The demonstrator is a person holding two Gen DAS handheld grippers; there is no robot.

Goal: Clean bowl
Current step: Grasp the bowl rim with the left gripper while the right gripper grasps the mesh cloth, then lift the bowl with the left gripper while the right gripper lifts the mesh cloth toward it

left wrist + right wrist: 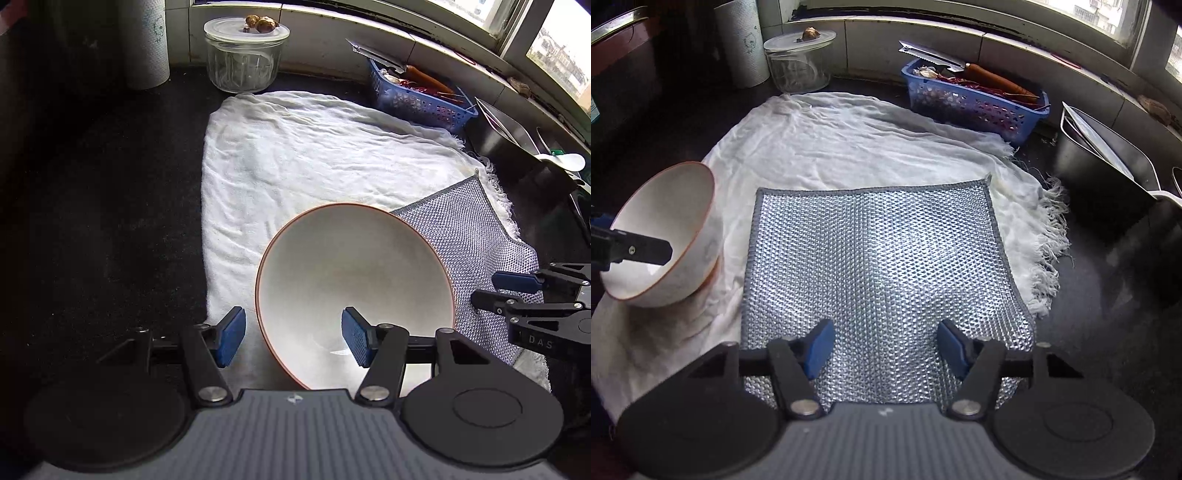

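A white bowl [354, 280] with a brown rim sits tilted on a white towel [295, 155]; it also shows in the right wrist view [665, 229]. My left gripper [293, 338] is open, its jaws straddling the bowl's near rim, one finger inside and one outside. A silver mesh dishcloth [879, 266] lies flat on the towel [849, 147] to the right of the bowl; it shows in the left wrist view too [469, 251]. My right gripper [884, 347] is open and empty, low over the dishcloth's near edge.
On a dark counter [92, 221]: a glass jar with lid [245, 55], a paper towel roll [146, 40], a blue basket [417, 96] with a knife and utensils, and a metal container [1104, 166] at the right. A window ledge runs along the back.
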